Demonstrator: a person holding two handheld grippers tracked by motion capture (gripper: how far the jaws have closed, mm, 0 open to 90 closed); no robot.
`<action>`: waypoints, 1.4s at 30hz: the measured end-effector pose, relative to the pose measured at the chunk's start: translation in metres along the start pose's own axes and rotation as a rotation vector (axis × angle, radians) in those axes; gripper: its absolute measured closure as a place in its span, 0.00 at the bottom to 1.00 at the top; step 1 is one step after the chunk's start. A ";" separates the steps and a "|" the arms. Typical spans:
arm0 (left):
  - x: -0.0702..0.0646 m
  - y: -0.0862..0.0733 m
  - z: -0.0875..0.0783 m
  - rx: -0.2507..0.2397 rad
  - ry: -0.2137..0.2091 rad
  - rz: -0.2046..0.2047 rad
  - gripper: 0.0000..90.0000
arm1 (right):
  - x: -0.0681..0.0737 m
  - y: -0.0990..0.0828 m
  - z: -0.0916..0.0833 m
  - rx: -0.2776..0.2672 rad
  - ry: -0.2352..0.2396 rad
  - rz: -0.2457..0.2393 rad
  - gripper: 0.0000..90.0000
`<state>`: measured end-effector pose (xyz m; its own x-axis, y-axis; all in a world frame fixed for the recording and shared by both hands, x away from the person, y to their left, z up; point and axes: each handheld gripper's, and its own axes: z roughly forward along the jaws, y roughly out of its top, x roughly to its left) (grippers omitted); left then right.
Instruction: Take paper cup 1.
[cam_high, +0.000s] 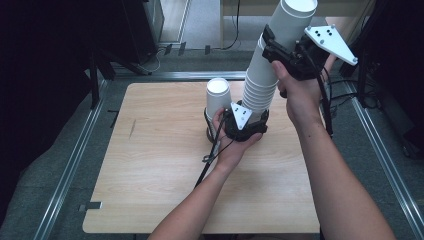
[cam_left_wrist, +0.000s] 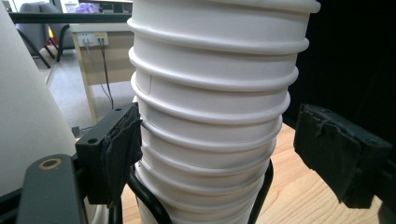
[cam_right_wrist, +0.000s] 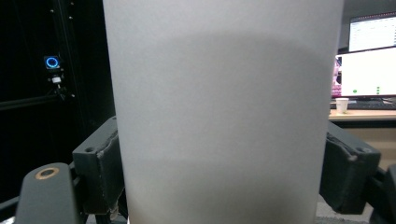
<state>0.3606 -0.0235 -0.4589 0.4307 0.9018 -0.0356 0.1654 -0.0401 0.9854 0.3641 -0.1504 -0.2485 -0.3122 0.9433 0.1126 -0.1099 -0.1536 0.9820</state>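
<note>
Top cup (cam_high: 295, 20) in R gripper (cam_high: 286, 49)

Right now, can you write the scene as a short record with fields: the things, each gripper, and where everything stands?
things: tall stack of white paper cups; single upside-down cup
surface: wooden table
stack: upside-down, leaning toward the right gripper, base held in a black wire holder
single cup: beside the stack, on its left in the high view
right gripper: both pads pressed on the top cup of the stack
left gripper: around the low part of the stack; one pad touches, the other stands apart
</note>
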 end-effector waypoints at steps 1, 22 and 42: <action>0.000 0.000 0.000 0.000 0.002 0.001 0.17 | 0.000 0.001 -0.001 -0.003 -0.002 0.001 0.18; -0.001 0.001 -0.006 0.000 -0.002 0.020 0.17 | -0.001 0.000 -0.035 -0.031 0.014 -0.020 0.18; 0.013 -0.001 -0.051 0.007 -0.013 0.032 0.15 | 0.006 -0.017 -0.076 -0.015 0.023 -0.081 0.19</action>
<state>0.3213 0.0103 -0.4517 0.4474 0.8943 -0.0060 0.1570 -0.0719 0.9850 0.2924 -0.1649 -0.2760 -0.3229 0.9460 0.0297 -0.1495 -0.0819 0.9854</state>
